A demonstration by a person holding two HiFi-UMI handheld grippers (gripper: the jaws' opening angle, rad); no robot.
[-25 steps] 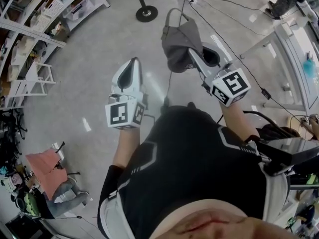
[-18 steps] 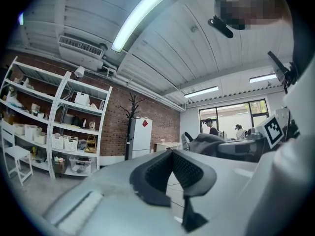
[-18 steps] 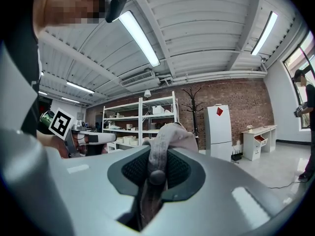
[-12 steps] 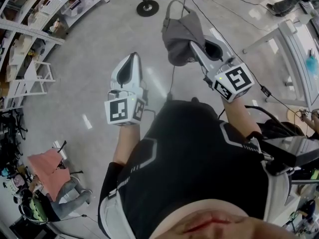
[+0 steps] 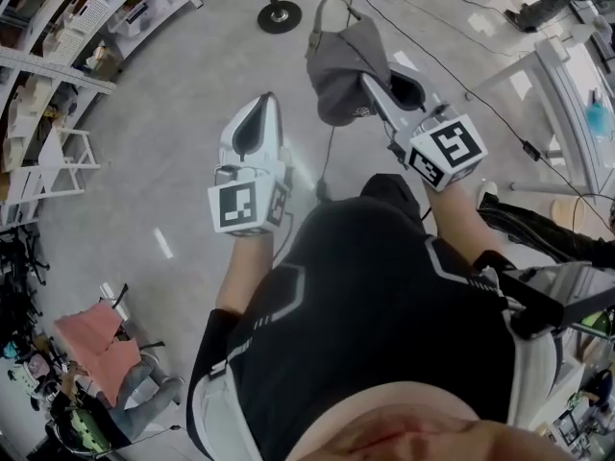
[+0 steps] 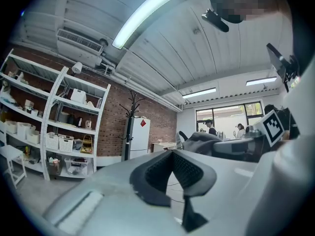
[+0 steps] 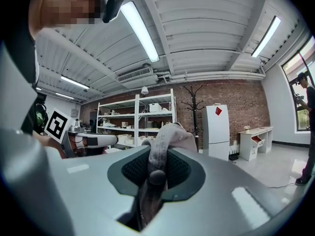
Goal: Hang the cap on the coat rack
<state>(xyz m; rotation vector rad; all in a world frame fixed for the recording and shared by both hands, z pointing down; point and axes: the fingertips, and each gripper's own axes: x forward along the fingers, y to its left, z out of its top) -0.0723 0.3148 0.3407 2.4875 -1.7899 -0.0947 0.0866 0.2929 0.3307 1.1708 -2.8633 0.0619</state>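
Grey polished floor (image 5: 144,181), brick wall (image 7: 236,95) behind coat rack (image 7: 193,107) and white shelving (image 7: 133,117). Right gripper (image 5: 368,83) fingers clamp grey cap (image 5: 336,65), well apart from the coat rack; left gripper (image 5: 261,104) fingers clenched, empty.

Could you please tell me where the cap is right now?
The grey cap hangs from the shut right gripper, top centre of the head view, right of the left gripper.

We are looking down on a glossy grey floor (image 5: 163,152). We are facing a red brick wall (image 7: 246,104), where white shelving (image 7: 135,119), a black coat rack (image 7: 195,113), a white cabinet (image 7: 217,129) and a white desk (image 7: 254,140) are standing. Long tube lights (image 7: 140,31) are glowing on the white ceiling (image 7: 206,28), and daylight is coming through a window (image 6: 224,114).
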